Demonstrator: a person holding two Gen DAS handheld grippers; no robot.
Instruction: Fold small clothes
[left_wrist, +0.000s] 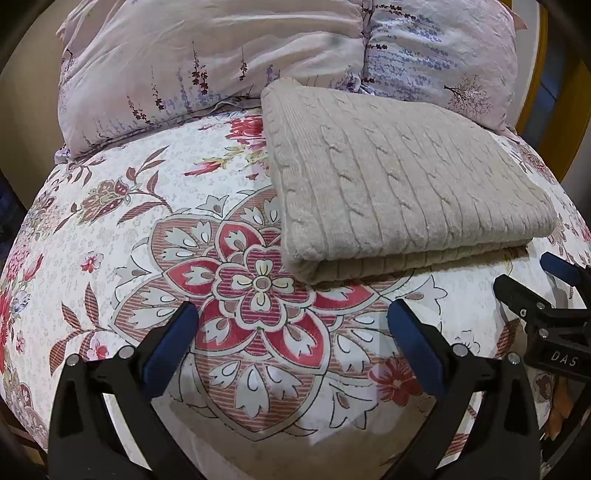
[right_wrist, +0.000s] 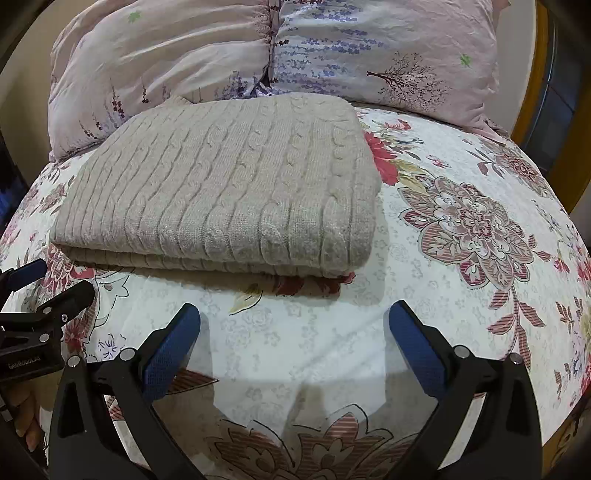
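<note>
Beige cable-knit sweater (left_wrist: 406, 181), folded into a thick rectangular stack, lies flat on the white bedspread with red and pink floral print (left_wrist: 122, 229). Its far edge sits just in front of two pale pink pillows with lavender-sprig print (left_wrist: 177, 59), which stand side by side along the head of the bed. Near edge of the stack shows layered folds, top layer lying over lower ones.

Left gripper (left_wrist: 291, 328): black frame, blue textured pads (left_wrist: 173, 339). Held low over the bedspread, pointing forward toward the pillows, above the large red flower medallion. Jaws spread wide, nothing between them. The sweater lies ahead and to its right, apart from the fingertips; no contact.

Right gripper (right_wrist: 293, 328): same build, blue pads (right_wrist: 413, 343). Also held low over the bedspread, pointing forward, over a pale patch of fabric. Jaws spread wide, empty. Near folded edge of the sweater (right_wrist: 221, 192) lies ahead and slightly left, apart from the fingertips.

Cross-check: the right gripper (left_wrist: 546, 295) appears at the right edge of the left wrist view, the left gripper (right_wrist: 40, 295) at the left edge of the right wrist view. The two units are side by side, near each other, at similar height, both short of the sweater's near edge.
</note>
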